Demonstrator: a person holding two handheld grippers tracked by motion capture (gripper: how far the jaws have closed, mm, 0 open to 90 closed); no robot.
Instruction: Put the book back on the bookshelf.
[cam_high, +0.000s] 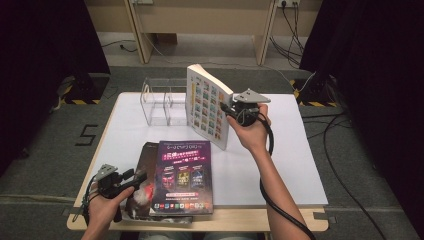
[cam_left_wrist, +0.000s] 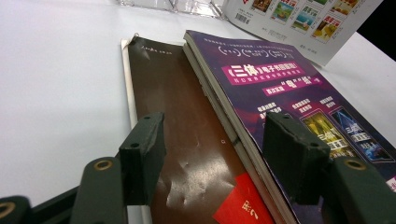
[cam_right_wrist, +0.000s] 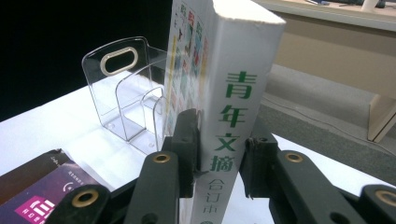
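Two risks stand out to me from here. My right tool (cam_high: 231, 111) has its jaws clamped across the spine of the thick white book (cam_high: 206, 106), which I hold upright and slightly tilted over the far middle of the counter (cam_high: 300, 150), just beside the clear acrylic rack (cam_high: 159, 102). The grip sits low on the spine, as the right gripper view shows, so I judge the heavy block of pages could pivot or sag between the jaws and slip out if I swing it quickly. The second risk is the rack itself: it looks light and transparent, and a book corner catching one of its dividers (cam_right_wrist: 156, 109) could push it toward the far edge instead of sliding into a slot. My left tool (cam_high: 131, 178) rests with its jaws wide apart and nothing pinched, straddling the near edge of the brown booklet (cam_left_wrist: 187, 140) where the purple magazine (cam_left_wrist: 289, 98) overlaps it. Those two lie stacked near the front of the counter, well apart from the rack, so they do not block the way. Cables trail on the floor beyond the counter.
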